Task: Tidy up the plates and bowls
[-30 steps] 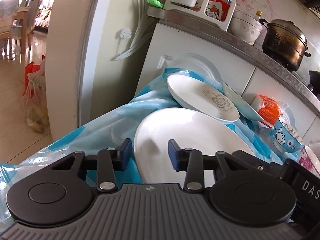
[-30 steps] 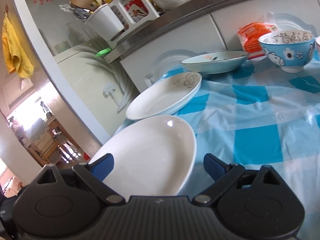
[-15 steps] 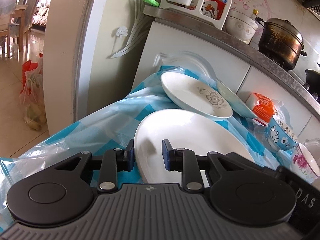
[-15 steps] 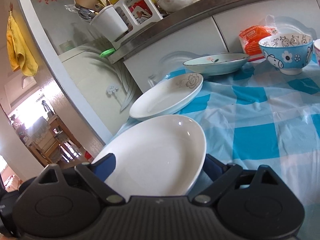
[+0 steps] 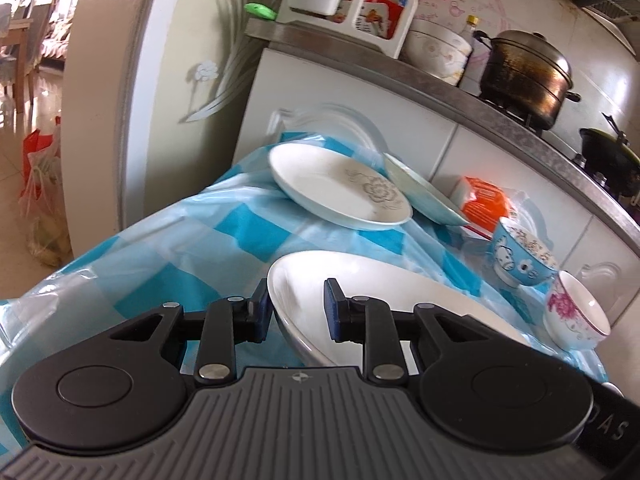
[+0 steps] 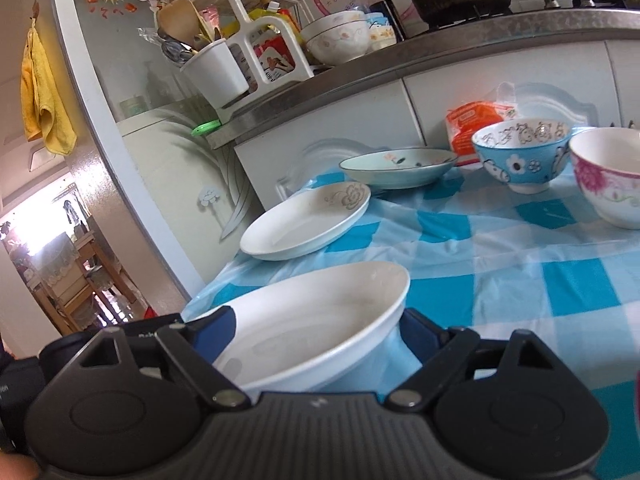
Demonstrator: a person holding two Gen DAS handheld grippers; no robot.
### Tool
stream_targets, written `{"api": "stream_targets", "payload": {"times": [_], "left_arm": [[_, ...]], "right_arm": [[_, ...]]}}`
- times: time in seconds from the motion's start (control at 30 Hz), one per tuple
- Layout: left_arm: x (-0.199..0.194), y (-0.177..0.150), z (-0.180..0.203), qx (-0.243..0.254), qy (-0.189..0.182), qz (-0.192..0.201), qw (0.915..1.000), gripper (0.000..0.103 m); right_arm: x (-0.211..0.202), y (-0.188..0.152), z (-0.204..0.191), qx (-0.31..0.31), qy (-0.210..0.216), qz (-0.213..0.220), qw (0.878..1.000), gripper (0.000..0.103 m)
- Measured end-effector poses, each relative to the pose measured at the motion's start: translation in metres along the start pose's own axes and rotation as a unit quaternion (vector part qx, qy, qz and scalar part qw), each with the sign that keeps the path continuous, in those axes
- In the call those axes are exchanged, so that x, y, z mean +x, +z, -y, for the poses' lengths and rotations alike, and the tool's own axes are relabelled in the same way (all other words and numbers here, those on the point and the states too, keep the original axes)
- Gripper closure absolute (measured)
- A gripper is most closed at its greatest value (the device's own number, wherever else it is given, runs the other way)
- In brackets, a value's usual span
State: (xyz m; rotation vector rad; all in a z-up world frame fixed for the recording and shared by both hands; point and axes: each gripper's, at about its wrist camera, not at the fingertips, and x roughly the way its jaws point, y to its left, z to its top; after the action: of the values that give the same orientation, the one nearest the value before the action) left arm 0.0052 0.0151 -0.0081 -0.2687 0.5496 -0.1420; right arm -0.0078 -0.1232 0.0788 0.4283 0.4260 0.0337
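Lifted since earlier, the near white plate (image 5: 400, 300) is pinched by the left gripper (image 5: 296, 308) (right gripper (image 6: 320, 332) closing wide, grip unclear); keep it level.

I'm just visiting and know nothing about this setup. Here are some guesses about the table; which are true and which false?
1. Two bowls stand on the checked cloth. True: the blue bowl and the pink-flowered bowl.
2. The flower-patterned plate is stacked on the plain white plate. False: they lie apart, with cloth between them.
3. A dark pot sits on the counter above the table. True.
4. The orange packet lies inside the blue bowl. False: it lies behind the bowl, against the cabinet.
5. The pale green dish is upside down. False: it sits right way up.
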Motion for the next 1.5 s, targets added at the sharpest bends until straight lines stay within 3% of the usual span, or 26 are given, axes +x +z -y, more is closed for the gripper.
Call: {"api": "stream_targets", "payload": {"times": [0.5,1.0,1.1,1.5], "left_arm": [[-0.019,-0.020,0.035,0.047,-0.027,0.004,0.9985,0.076],[-0.018,-0.031,0.021,0.050,-0.010,-0.014,0.9986,0.076],[-0.025,-0.029,0.017,0.051,-0.012,0.001,0.9986,0.077],[-0.066,-0.027,0.003,0.053,-0.009,0.007,0.9985,0.061]], "right_arm": [[-0.040,-0.019,0.021,0.005,-0.042,-0.007,0.999,0.015],[-0.044,-0.031,0.022,0.009,-0.038,-0.046,0.998,0.014],[-0.050,-0.032,0.019,0.005,-0.036,-0.046,0.998,0.012],[-0.092,-0.040,0.007,0.006,-0.026,-0.036,0.999,0.008]]}}
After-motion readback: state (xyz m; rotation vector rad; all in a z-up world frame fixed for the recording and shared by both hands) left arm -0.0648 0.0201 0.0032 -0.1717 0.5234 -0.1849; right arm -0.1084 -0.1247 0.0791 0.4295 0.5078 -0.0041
